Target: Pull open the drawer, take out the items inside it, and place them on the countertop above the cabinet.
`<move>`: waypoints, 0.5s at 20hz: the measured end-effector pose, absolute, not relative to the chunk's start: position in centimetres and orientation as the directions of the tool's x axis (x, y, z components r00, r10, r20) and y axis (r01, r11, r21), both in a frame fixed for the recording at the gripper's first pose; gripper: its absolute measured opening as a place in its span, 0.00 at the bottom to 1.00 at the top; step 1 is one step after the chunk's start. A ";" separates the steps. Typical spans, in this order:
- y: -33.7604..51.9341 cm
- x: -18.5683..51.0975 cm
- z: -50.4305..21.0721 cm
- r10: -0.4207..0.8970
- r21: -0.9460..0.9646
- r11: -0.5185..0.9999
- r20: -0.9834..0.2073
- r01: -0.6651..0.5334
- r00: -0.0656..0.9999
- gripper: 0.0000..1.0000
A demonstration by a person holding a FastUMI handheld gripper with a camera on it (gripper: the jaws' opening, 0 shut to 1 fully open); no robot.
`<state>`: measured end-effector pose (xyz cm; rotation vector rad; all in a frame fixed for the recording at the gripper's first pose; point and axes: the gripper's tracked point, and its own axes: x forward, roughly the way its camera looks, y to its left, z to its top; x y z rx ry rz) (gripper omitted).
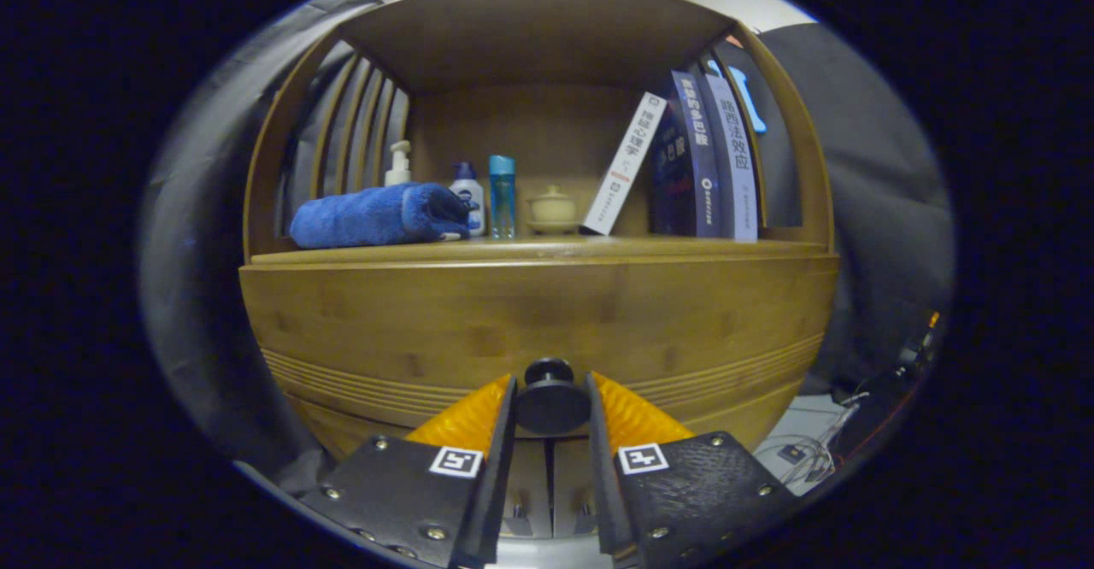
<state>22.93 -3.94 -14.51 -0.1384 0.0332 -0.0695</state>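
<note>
Gripper closed around the dark round knob of the drawer, one finger pressed against each side of it, jaws only as wide as the knob itself. Drawer front flush with the wooden cabinet, not pulled out, contents hidden behind it. Countertop just above the drawer, beyond the fingers, already carrying a rolled blue towel at the left, then a white pump bottle behind it, a small white bottle with a blue cap, a slim blue bottle, a small lidded cream pot, a white book leaning rightward, and upright dark books against the right side.
</note>
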 end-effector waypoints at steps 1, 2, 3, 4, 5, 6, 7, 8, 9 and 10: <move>-4.0 22.6 -15.1 -0.074 -0.130 0.989 -0.062 0.066 0.995 0.37; -3.9 22.3 -14.9 -0.073 -0.101 0.993 -0.065 0.066 0.995 0.35; -3.9 22.3 -14.8 -0.066 -0.090 0.994 -0.064 0.060 0.996 0.32; -4.0 22.1 -14.6 -0.068 -0.091 0.994 -0.064 0.063 0.996 0.31; -4.1 21.5 -14.9 -0.072 -0.103 0.993 -0.073 0.065 0.995 0.31; -4.1 20.7 -15.0 -0.074 -0.117 0.991 -0.072 0.065 0.995 0.31; -4.0 19.9 -14.9 -0.073 -0.121 0.991 -0.069 0.064 0.995 0.31; -4.1 19.4 -14.9 -0.075 -0.114 0.991 -0.069 0.067 0.995 0.31; -4.1 18.6 -15.1 -0.076 -0.107 0.992 -0.073 0.068 0.994 0.31; -4.0 17.7 -15.2 -0.075 -0.103 0.992 -0.076 0.067 0.994 0.31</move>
